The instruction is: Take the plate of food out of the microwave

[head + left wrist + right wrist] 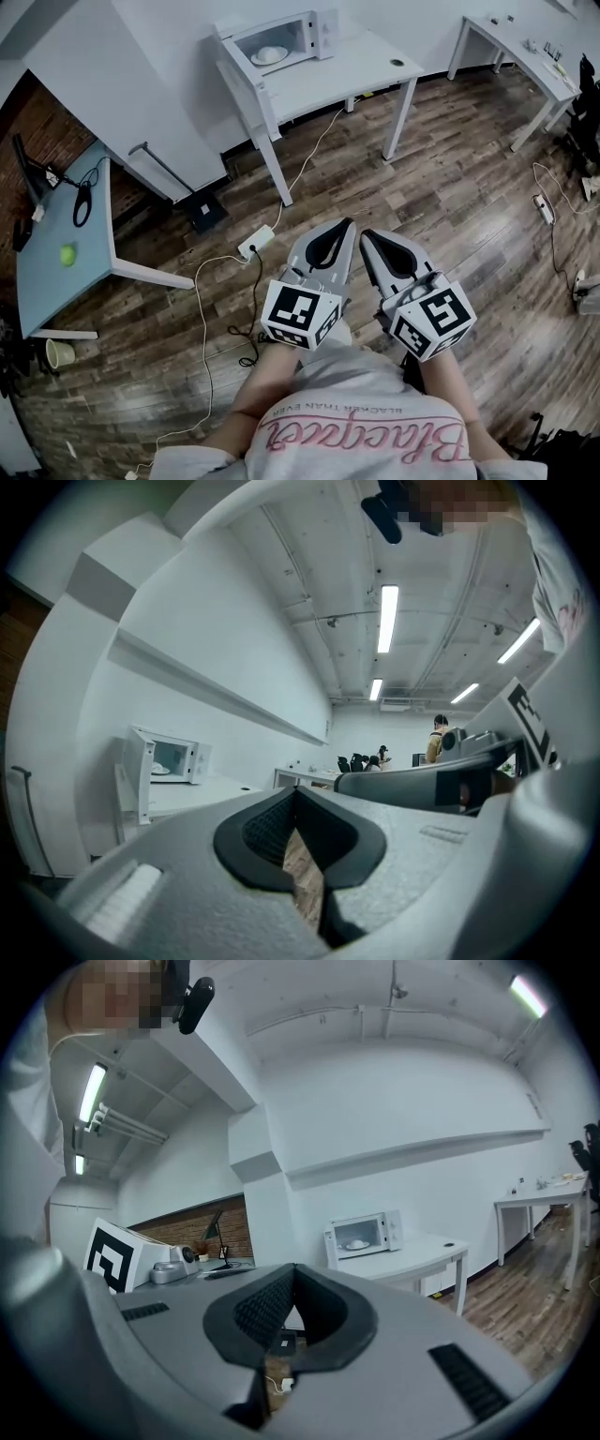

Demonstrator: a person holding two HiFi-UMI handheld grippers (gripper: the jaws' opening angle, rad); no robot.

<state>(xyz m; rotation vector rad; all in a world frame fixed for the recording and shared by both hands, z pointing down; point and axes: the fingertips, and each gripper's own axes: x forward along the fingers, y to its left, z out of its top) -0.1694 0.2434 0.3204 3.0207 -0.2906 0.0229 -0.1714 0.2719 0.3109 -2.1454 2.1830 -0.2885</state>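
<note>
A white microwave [281,39] stands with its door swung open on a white table [356,70] far ahead, and a white plate of food [270,54] sits inside it. The microwave [173,758] and the plate [161,770] appear small at the left of the left gripper view. The right gripper view has the same microwave [366,1232] and plate [356,1243] right of centre. My left gripper [349,223] and right gripper [366,234] are side by side in front of the person, over the wood floor, far short of the table. Both are shut and empty, with tips touching [296,794] [293,1269].
A power strip [255,244] and loose cords lie on the floor between me and the table. At the left stands a blue-grey desk [56,281] with a green ball [67,253]. A cup [58,352] sits below it. Another white table [516,47] stands at the right. People [436,738] are far off.
</note>
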